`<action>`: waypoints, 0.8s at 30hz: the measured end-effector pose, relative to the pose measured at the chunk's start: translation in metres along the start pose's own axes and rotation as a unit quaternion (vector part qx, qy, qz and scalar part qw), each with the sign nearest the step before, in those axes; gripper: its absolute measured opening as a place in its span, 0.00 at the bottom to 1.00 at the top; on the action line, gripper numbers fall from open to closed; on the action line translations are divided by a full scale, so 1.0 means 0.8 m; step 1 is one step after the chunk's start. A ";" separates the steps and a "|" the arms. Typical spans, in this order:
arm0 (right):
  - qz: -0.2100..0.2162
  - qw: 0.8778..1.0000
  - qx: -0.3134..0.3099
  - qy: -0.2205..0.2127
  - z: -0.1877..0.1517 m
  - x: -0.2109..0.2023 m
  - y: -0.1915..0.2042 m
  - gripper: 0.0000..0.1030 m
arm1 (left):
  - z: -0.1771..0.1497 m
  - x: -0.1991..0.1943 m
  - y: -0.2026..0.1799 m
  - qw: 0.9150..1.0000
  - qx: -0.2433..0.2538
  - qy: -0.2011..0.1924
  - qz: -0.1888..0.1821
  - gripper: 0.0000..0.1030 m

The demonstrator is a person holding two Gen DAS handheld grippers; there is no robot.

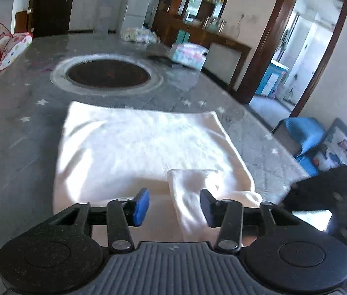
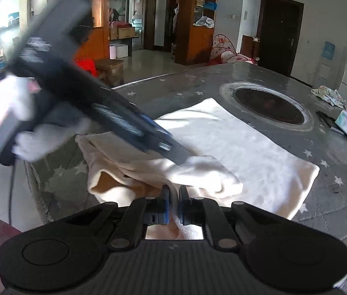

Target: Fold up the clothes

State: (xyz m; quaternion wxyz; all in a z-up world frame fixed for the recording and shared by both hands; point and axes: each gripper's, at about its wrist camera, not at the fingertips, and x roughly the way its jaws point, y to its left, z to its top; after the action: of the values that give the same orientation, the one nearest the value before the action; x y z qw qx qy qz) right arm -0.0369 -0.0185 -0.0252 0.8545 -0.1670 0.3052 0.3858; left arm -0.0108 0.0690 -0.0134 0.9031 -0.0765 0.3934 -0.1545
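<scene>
Nearest in the left wrist view: left gripper (image 1: 174,207), jaws released, blue pads wide apart, a folded strip of the cream garment (image 1: 134,147) lying between them without touching either pad. Nearest in the right wrist view: right gripper (image 2: 173,205), jaws clenched on a narrow pinch of the same cream garment (image 2: 235,147), cloth squeezed between the two blue pads. Just beyond that pinch, a folded flap of fabric bunched over the near edge, with an open tan-lined fold at its left. Over the flap, the left gripper (image 2: 180,156) blurred, slanting down from the upper left with its tip on the cloth, held by a hand in a white glove (image 2: 11,113) with a teal and red cuff. At the right edge of the left wrist view, a dark blurred shape, too smeared to identify. Further out, garment spread flat and roughly rectangular on the grey star-patterned worktop (image 1: 13,113). Beyond the far hem, well apart from the cloth, a dark round inset (image 1: 108,73) ringed in pale metal. Past that, near the worktop's far edge, a pastel tissue pack (image 1: 188,55) and a crumpled plastic bag (image 1: 137,35).
</scene>
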 end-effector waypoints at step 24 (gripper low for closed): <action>-0.151 0.979 0.109 -0.076 -0.017 -0.087 -0.067 0.03 | -0.015 -0.145 0.123 0.968 -0.156 -0.166 0.106 0.03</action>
State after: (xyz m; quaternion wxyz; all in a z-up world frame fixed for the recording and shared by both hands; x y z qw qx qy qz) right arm -0.0374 -0.0986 0.0124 0.9367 -0.0870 0.2512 0.2278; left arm -0.0728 0.2004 0.0325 0.9439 -0.1987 0.2629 0.0207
